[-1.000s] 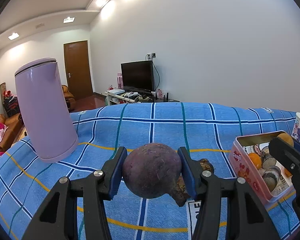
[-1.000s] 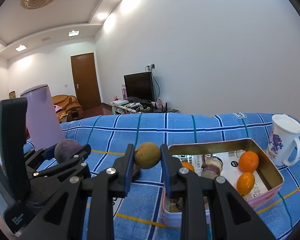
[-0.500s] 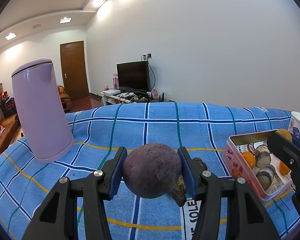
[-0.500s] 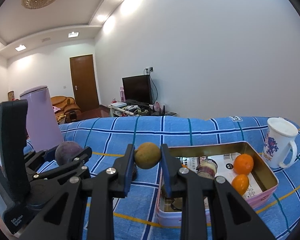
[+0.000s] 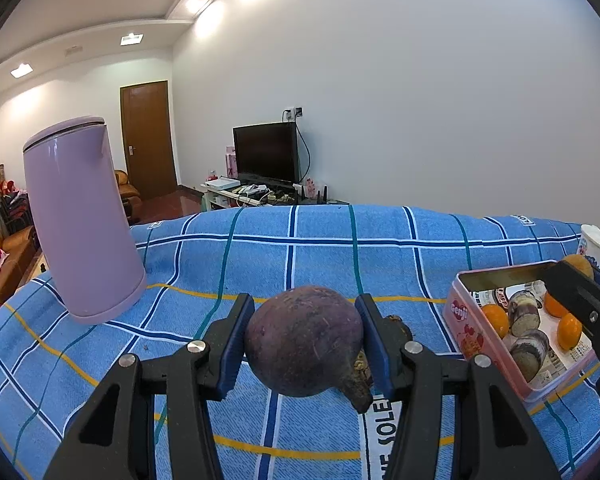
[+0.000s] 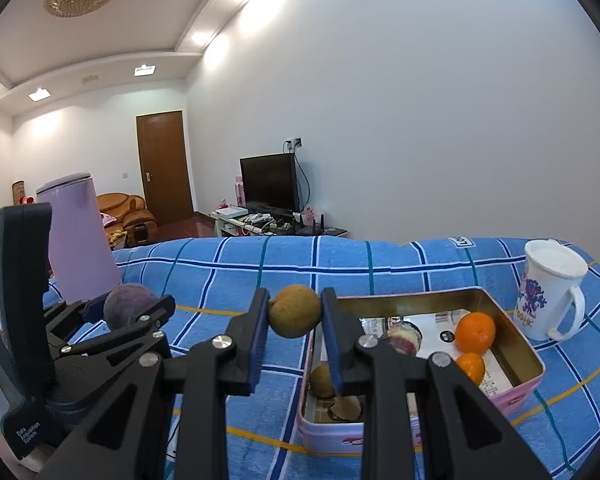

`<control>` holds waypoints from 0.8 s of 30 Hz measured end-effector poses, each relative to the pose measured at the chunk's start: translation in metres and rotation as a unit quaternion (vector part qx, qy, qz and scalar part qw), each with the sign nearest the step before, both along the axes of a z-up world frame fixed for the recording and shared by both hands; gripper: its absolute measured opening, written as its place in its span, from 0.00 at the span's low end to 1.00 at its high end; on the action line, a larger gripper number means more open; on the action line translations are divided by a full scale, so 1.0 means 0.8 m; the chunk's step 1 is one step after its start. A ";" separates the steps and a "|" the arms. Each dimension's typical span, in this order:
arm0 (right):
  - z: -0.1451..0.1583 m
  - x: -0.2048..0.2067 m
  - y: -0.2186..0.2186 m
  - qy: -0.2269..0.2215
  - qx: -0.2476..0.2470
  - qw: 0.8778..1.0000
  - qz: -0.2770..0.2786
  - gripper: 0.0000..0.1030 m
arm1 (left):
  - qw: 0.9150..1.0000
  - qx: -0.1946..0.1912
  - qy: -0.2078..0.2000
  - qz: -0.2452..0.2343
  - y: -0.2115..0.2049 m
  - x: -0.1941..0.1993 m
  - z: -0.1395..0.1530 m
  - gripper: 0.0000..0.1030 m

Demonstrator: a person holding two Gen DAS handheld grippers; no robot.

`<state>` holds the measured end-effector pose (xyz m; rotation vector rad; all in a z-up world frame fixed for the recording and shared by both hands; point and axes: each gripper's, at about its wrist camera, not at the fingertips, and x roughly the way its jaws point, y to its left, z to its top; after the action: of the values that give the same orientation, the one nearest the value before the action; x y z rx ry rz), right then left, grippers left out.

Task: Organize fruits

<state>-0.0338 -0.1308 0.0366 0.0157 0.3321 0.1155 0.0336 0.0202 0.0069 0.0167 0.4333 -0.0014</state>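
Observation:
My left gripper (image 5: pixel 302 340) is shut on a round dark purple fruit (image 5: pixel 306 340) and holds it above the blue checked cloth. In the right wrist view it shows at the left (image 6: pixel 134 312) with the purple fruit (image 6: pixel 126 304). My right gripper (image 6: pixel 294 312) is shut on a small yellow-brown fruit (image 6: pixel 294 310), just left of the pink tin (image 6: pixel 516 344). The tin (image 5: pixel 464 316) holds oranges (image 6: pixel 475 332), brown fruit and cut purple pieces (image 5: pixel 522 312). A dark shrivelled fruit (image 5: pixel 396 322) lies on the cloth behind my left gripper.
A tall lilac kettle (image 5: pixel 80 216) stands on the cloth at the left. A white mug (image 6: pixel 548 292) with a blue print stands right of the tin. The cloth's far edge drops off toward a room with a television and a door.
Both grippers have drifted a little left with their fruits still held. The tin and mug sit further right in both views. The grips have not changed.

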 end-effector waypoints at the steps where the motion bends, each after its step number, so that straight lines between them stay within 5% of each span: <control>1: 0.000 0.000 -0.001 -0.001 0.001 1.000 -0.001 0.28 | 1.000 0.000 0.000 -0.001 0.000 -0.001 0.000 0.53; 24: 0.009 -0.013 -0.038 -0.016 0.015 1.000 -0.015 0.28 | 1.000 0.005 0.014 -0.011 -0.027 -0.015 -0.001 0.53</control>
<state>-0.0441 -0.1610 0.0440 0.0483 0.2977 0.0906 0.0213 -0.0013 0.0060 0.0309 0.4603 -0.0212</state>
